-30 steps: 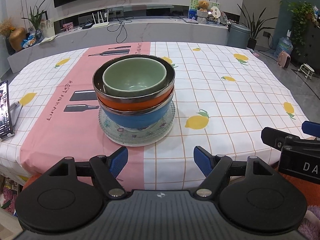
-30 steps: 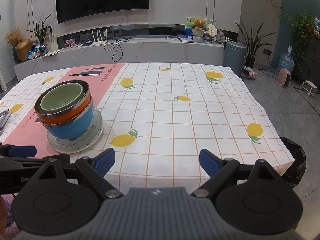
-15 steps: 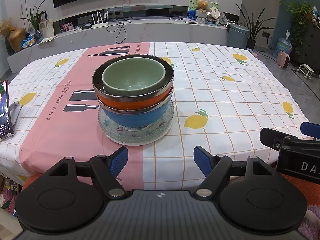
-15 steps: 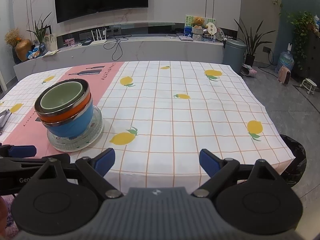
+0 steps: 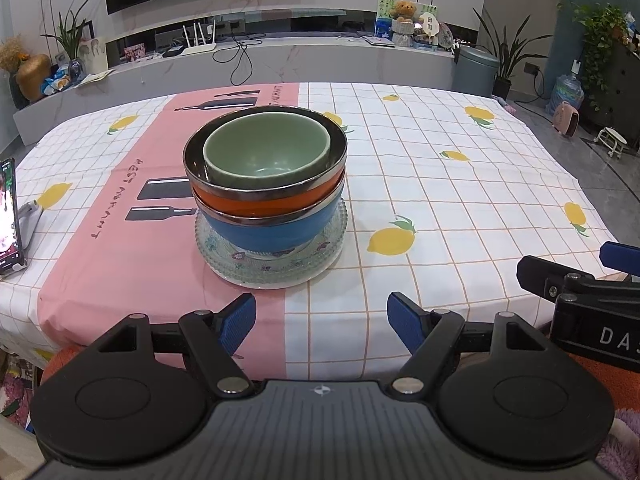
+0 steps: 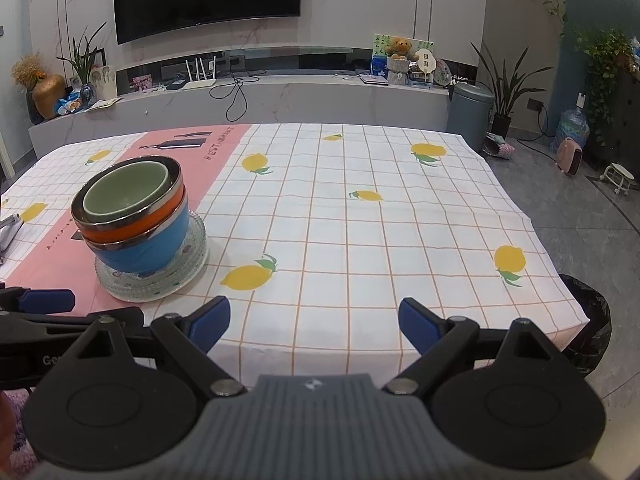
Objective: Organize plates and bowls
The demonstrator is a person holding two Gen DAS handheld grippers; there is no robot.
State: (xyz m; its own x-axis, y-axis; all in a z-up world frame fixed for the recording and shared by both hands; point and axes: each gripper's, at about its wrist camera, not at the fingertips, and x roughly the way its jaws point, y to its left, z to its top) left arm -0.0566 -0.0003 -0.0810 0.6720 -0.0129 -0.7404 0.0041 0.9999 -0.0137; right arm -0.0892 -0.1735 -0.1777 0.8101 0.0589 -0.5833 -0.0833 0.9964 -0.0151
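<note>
right tool (image 6: 314,320) eased slightly nearer the bowl stack (image 6: 134,220), stack sitting a touch larger in view

Both wrist cameras face across the table (image 5: 460,184) from its near edge, sharing the bowl stack (image 5: 266,184).

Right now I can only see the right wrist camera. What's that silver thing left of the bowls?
Observer: It's a stand holding a phone upright, with its screen lit.
Operator: Is my left hand-held gripper open?
Observer: Yes. The left hand-held gripper is open and empty, lined up in front of the glass plate under the bowl stack.
</note>
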